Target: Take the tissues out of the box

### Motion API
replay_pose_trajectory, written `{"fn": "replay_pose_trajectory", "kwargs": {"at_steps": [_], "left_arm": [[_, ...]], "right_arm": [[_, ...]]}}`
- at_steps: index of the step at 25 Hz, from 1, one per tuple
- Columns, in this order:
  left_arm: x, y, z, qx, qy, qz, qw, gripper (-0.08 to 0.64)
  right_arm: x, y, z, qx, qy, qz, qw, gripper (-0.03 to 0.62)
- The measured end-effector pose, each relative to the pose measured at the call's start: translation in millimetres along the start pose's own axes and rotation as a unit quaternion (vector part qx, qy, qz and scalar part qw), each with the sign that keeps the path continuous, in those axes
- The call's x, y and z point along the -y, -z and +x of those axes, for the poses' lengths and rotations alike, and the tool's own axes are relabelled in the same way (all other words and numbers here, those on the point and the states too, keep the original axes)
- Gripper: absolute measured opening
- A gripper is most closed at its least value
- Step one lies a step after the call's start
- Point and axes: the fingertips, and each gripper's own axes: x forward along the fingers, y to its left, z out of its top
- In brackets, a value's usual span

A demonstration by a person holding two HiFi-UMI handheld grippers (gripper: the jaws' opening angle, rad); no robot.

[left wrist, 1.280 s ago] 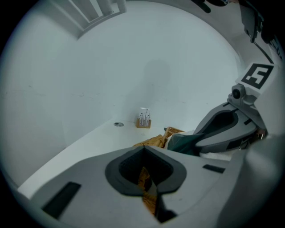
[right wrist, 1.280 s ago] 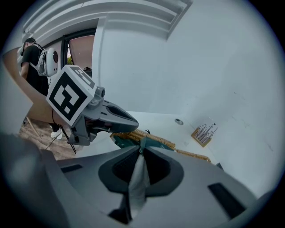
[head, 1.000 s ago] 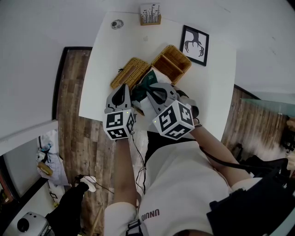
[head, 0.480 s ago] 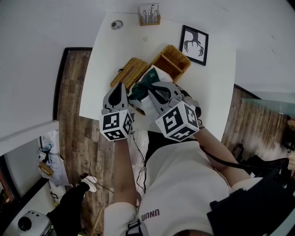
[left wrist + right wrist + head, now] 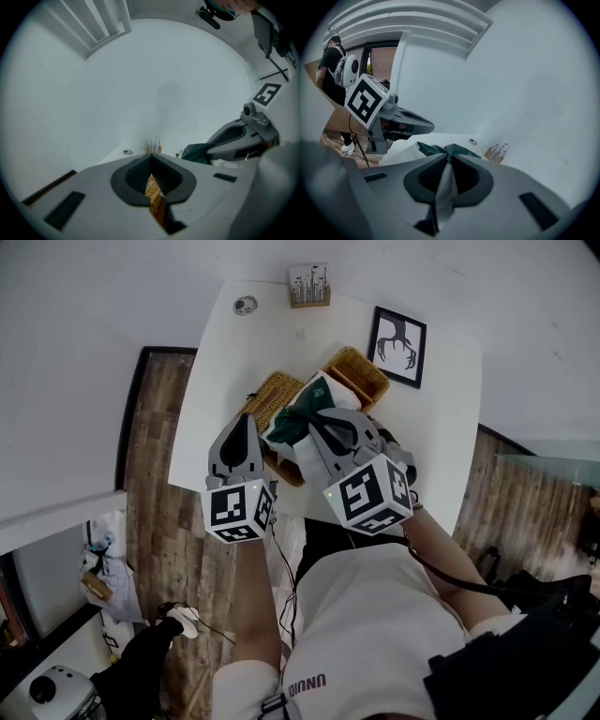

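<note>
Both claws are clamped shut: the left claw (image 5: 242, 422) pinches the woven wicker lid (image 5: 278, 395), and the right claw (image 5: 312, 415) grips the green-and-white plastic tissue pack (image 5: 317, 390) by its wrapper. The pack looks lifted out of the open wicker box (image 5: 364, 373). Setting it on the white tabletop (image 5: 230, 352) remains.

You are raising both grippers toward the head camera, so their marker cubes are looming larger. The right gripper (image 5: 315, 420) is carrying the green-and-white tissue pack (image 5: 314, 399) up with it, and more of the wrapper is showing beside the wicker box (image 5: 361, 376). The left gripper (image 5: 246, 421) is lifting the edge of the wicker lid (image 5: 274, 395).
</note>
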Motion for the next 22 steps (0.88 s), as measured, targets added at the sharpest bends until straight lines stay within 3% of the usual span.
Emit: {"fn": "replay_pose_trajectory", "kwargs": {"at_steps": [22], "left_arm": [[22.9,-65.2,-11.4,0.054,-0.01,0.05,0.9973,0.012]], "right_arm": [[61.4,-58.6,-39.2,0.082,0.079,-0.027,0.993,0.04]]}}
